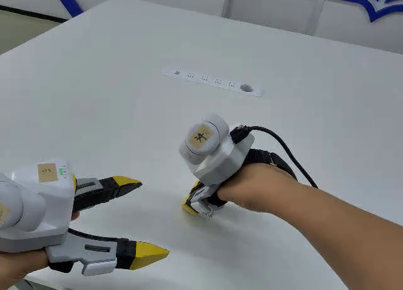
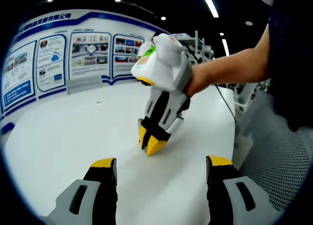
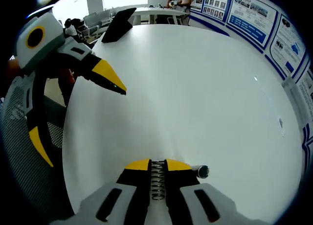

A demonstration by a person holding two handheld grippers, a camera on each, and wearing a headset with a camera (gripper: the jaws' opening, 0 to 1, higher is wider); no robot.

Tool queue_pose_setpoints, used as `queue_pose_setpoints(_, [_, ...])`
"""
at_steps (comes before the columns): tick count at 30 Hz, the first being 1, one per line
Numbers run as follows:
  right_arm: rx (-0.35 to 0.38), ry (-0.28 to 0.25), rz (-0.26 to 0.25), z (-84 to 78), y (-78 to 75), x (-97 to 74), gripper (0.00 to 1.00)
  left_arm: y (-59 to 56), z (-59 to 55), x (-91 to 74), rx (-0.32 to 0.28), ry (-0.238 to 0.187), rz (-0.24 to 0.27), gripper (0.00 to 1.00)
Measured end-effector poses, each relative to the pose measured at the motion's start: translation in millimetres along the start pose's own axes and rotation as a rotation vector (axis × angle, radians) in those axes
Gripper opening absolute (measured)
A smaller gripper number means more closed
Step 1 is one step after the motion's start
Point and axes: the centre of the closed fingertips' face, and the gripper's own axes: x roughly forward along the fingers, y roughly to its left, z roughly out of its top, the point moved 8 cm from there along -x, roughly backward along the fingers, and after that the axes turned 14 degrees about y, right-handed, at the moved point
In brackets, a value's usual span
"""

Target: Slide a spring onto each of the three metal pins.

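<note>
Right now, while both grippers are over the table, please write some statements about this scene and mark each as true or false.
1. The right gripper is shut on a spring. True.
2. The left gripper holds a spring too. False: its jaws stand wide apart with nothing between them.
3. The right gripper points its tips down at the white table. True.
4. The socket strip lies between the two grippers. False: it lies farther back on the table, beyond both.
5. A small round metal end, likely a pin, shows just beside the right gripper's tips. True.
</note>
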Motion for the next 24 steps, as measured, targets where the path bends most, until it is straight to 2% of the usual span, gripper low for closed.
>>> queue_pose_setpoints(15, [0.033, -0.091, -0.031, -20.1, 3.0, -30.7, 0.11, -3.0, 5.2, 5.8, 0.016, 0.004, -0.017, 0.75])
queue_pose_setpoints(24, [0.08, -0.133, -0.039, -35.3, 0.7, -41.2, 0.11, -5.3, 10.7, 9.6, 0.029, 0.007, -0.027, 0.75])
